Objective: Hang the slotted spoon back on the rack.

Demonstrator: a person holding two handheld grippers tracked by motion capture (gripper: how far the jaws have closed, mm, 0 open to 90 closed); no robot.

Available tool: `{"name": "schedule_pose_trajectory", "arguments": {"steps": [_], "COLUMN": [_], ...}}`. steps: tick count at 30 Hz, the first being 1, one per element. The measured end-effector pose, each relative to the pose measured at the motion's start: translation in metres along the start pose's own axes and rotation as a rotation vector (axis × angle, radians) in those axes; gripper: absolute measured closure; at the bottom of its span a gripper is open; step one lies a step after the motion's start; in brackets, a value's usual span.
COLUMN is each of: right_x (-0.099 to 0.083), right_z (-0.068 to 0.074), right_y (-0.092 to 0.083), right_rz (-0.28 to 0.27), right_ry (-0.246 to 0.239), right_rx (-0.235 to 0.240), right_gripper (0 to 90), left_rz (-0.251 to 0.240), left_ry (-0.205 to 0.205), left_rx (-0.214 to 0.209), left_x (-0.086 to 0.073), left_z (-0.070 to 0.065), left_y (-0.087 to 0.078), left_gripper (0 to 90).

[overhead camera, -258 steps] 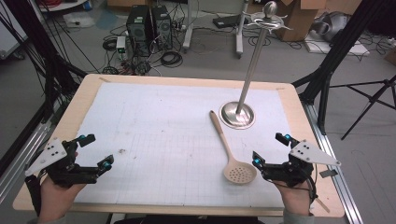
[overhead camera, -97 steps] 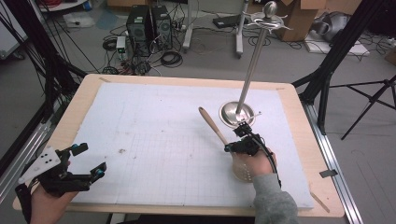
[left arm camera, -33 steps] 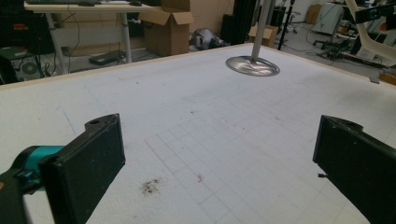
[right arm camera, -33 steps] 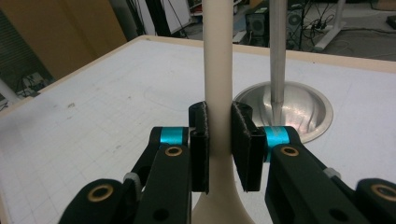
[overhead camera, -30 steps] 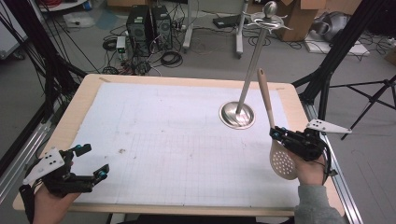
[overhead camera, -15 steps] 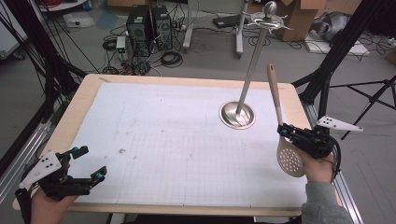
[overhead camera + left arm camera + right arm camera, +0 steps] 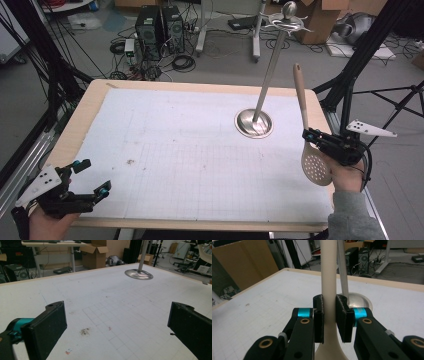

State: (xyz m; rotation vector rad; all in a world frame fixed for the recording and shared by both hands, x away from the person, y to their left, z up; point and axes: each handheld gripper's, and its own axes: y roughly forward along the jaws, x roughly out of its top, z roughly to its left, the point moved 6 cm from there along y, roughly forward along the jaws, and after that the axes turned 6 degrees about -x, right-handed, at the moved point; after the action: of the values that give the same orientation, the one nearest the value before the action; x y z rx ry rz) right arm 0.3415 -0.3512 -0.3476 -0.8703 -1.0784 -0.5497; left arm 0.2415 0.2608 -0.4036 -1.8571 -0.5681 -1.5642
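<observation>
Wooden slotted spoon [image 7: 306, 130], pale, held nearly upright off the right edge of the table [image 7: 90, 107]: handle end up, perforated bowl down. Right gripper [image 7: 309, 135], high view: jaws clamped on the spoon's handle just above the bowl; the person's hand [image 7: 347, 172] and grey sleeve come in from the bottom right. Metal stand [image 7: 265, 75], same view: round base on the white gridded mat [image 7: 175, 150], thin pole leaning up and away to a ball at its top, near the spoon but apart from it. Left gripper [image 7: 91, 176], same view: low at the table's near left corner, jaws spread wide, nothing between them, well apart from spoon and stand.

Left gripper view: two black jaws stand far apart over the mat [image 7: 105, 302], holding nothing; a small dark smudge [image 7: 85, 331] lies on the grid between them; the stand's base [image 7: 138, 274] sits far off at the top.

Right gripper view: right gripper [image 7: 329, 318] with both black pads pressed against the spoon's handle [image 7: 328, 270], which rises straight up between them; the handle widens toward the bowl below the pads. Stand's pole and base [image 7: 359, 300] just behind, on the mat.
</observation>
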Motion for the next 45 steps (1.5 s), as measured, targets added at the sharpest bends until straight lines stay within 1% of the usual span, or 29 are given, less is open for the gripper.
{"name": "schedule_pose_trajectory", "arguments": {"steps": [3,6,14,17,18,21,27,30,31,37,45], "right_x": [0.002,0.004,0.013,0.016,0.017,0.019,0.024,0.026,0.026,0.029,0.039], "right_z": [-0.002,-0.003,-0.01,-0.012,-0.013,-0.015,-0.017,-0.019,-0.019,-0.024,-0.026], "right_y": [0.0,0.0,-0.004,-0.007,-0.007,-0.009,-0.011,-0.012,-0.012,-0.013,-0.017], "right_rz": [0.002,-0.005,-0.017,-0.022,-0.026,-0.028,-0.031,-0.039,-0.037,-0.039,-0.057], "right_ry": [-0.008,-0.01,-0.028,-0.025,-0.035,-0.031,-0.05,-0.058,-0.054,-0.074,-0.08], "right_rx": [0.001,0.014,0.054,0.065,0.064,0.067,0.074,0.077,0.078,0.094,0.106], "right_gripper": [78.5,78.5,78.4,78.5,78.5,78.4,78.4,78.5,78.5,78.5,78.5], "left_rz": [0.016,0.016,0.016,0.034,0.039,0.037,0.023,0.024,0.024,0.025,0.027], "left_ry": [0.013,0.01,-0.006,0.009,0.014,0.017,0.008,0.006,0.005,0.0,0.0], "left_rx": [0.012,0.007,0.014,0.027,0.028,0.019,0.02,0.019,0.018,0.019,0.018], "left_x": [-0.002,-0.004,-0.008,-0.01,-0.011,-0.011,-0.009,-0.01,-0.01,-0.011,-0.012], "left_z": [0.0,-0.001,-0.001,-0.001,-0.002,-0.003,-0.003,-0.002,-0.002,-0.002,-0.001], "left_y": [0.001,0.001,-0.001,0.0,0.0,0.001,-0.002,-0.002,-0.002,-0.002,-0.002], "left_gripper": [2.4,2.4,2.4,2.4,2.4,2.4,2.4,2.4,2.4,2.4,2.4]}}
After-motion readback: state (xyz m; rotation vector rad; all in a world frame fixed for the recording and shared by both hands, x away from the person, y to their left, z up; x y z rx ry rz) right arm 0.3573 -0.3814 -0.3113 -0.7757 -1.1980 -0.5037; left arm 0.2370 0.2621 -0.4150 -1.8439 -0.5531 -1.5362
